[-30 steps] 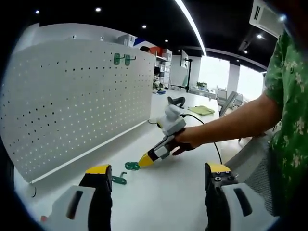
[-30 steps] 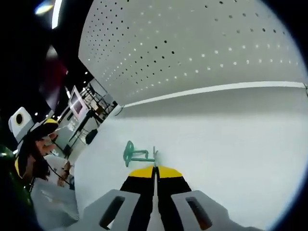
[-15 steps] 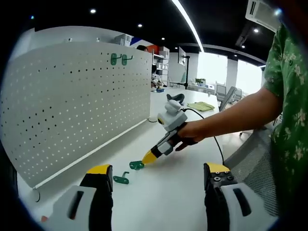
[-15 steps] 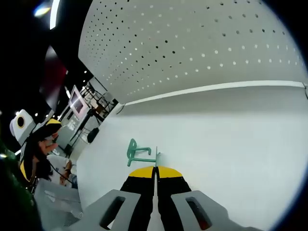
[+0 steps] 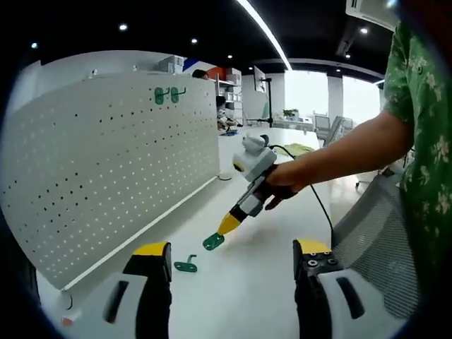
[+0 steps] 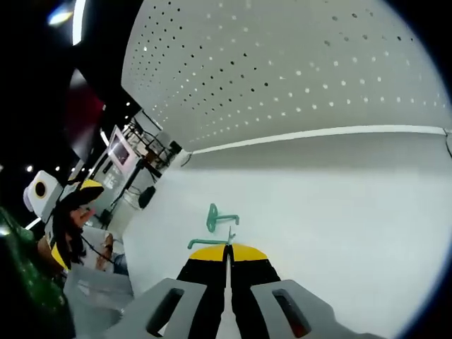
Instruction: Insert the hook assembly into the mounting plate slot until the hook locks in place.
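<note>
A white pegboard [image 5: 120, 162] stands upright along the table's left side, and it spans the top of the right gripper view as the pegboard [image 6: 296, 70]. My right gripper [image 5: 227, 226] is shut on a green hook [image 5: 213, 241], which hangs just above the table. In its own view the right gripper [image 6: 227, 248] has its jaws together, with a bit of the held hook [image 6: 203, 244] beside the tips. A second green hook [image 5: 186, 266] lies on the table, seen again as the second hook [image 6: 219, 217]. My left gripper [image 5: 232, 248] is open, with nothing between its fingers.
Two green hooks [image 5: 166, 94] hang near the pegboard's top edge. The white table [image 5: 240, 282] runs back to shelves and desks. A person's arm [image 5: 339, 159] and green patterned sleeve [image 5: 424, 141] reach in from the right. A mesh chair [image 5: 385, 240] stands at the right.
The right gripper has lifted the green hook off the table and carried it a little away from the second hook. The left view has shifted slightly; its jaws stay open.
</note>
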Tool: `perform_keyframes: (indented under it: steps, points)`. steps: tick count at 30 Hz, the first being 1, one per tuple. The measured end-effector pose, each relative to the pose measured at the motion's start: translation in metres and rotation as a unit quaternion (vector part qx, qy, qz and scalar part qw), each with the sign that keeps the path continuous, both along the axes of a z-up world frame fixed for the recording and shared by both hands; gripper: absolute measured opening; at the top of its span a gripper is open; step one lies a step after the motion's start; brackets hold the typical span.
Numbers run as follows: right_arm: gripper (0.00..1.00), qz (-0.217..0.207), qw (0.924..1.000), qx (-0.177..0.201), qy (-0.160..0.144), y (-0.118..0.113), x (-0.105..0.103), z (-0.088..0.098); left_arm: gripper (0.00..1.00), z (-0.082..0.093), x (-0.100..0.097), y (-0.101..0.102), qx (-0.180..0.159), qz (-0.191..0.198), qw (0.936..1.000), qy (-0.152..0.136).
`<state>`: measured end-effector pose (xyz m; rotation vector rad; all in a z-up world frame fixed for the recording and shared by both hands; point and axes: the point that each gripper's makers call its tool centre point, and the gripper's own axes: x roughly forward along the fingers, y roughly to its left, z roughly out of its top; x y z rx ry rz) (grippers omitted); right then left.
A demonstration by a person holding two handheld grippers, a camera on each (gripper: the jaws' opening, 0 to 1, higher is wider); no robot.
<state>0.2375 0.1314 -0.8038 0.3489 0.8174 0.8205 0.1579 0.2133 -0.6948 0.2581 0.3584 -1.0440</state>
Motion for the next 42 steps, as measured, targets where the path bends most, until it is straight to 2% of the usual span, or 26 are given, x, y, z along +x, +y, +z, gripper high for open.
perform_keyframes:
  steps: [6, 11, 18, 22, 28, 32, 42]
  points:
    - [0.00, 0.013, 0.9999, -0.001, -0.006, 0.004, -0.010, 0.023, 0.70, 0.005, -0.002, 0.000, 0.011, -0.007, 0.9997, -0.020]
    - [0.00, 0.023, 0.9997, 0.009, -0.006, 0.010, -0.019, 0.040, 0.66, 0.012, -0.003, 0.000, 0.021, -0.019, 0.9985, -0.047]
    - [0.00, 0.034, 0.9991, 0.024, 0.004, 0.022, -0.031, 0.054, 0.64, 0.016, -0.004, 0.003, 0.043, -0.032, 0.9958, -0.074]
    - [0.00, 0.040, 0.9986, 0.034, 0.010, 0.029, -0.038, 0.061, 0.58, 0.018, -0.006, 0.004, 0.056, -0.047, 0.9927, -0.096]
    - [0.00, 0.047, 0.9970, 0.055, 0.027, 0.039, -0.047, 0.072, 0.50, 0.010, -0.009, 0.006, 0.073, -0.059, 0.9902, -0.104]
    - [0.00, 0.052, 0.9954, 0.069, 0.041, 0.044, -0.052, 0.076, 0.41, 0.005, -0.013, 0.004, 0.082, -0.077, 0.9872, -0.114]
    - [0.00, 0.071, 0.9918, 0.091, 0.056, 0.060, -0.063, 0.087, 0.34, 0.000, -0.010, 0.000, 0.085, -0.089, 0.9842, -0.127]
